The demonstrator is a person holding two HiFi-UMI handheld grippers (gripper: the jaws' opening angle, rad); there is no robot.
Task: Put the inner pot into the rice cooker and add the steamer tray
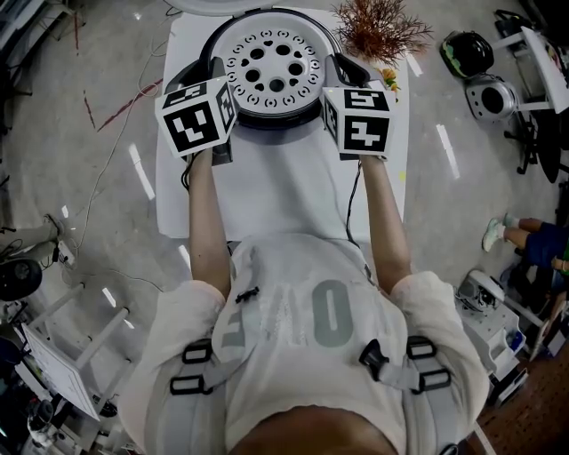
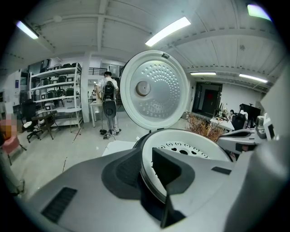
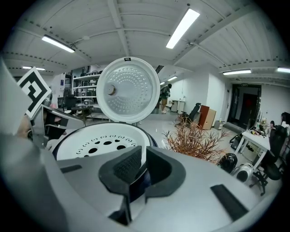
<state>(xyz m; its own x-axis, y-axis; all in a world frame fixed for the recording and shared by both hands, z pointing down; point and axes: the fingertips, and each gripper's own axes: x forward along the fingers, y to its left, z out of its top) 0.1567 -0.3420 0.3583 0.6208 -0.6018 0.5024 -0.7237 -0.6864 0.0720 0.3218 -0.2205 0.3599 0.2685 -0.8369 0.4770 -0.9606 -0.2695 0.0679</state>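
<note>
The rice cooker (image 1: 267,120) stands at the far end of the white table (image 1: 276,187) with its lid (image 2: 154,90) swung up. A white steamer tray (image 1: 271,67) with round holes lies in its mouth and covers what is beneath. My left gripper (image 1: 213,71) is shut on the tray's left rim, which runs between its dark pads (image 2: 176,167). My right gripper (image 1: 342,67) is shut on the tray's right rim, which is pinched between its pads (image 3: 129,165). Tray (image 3: 99,145) and lid (image 3: 127,88) also show in the right gripper view.
A dried reddish plant (image 1: 382,27) stands just right of the cooker, close to my right gripper. Beyond the table lie a dark helmet-like thing (image 1: 467,53) and other gear on the floor. A person (image 2: 108,97) stands far off by shelves.
</note>
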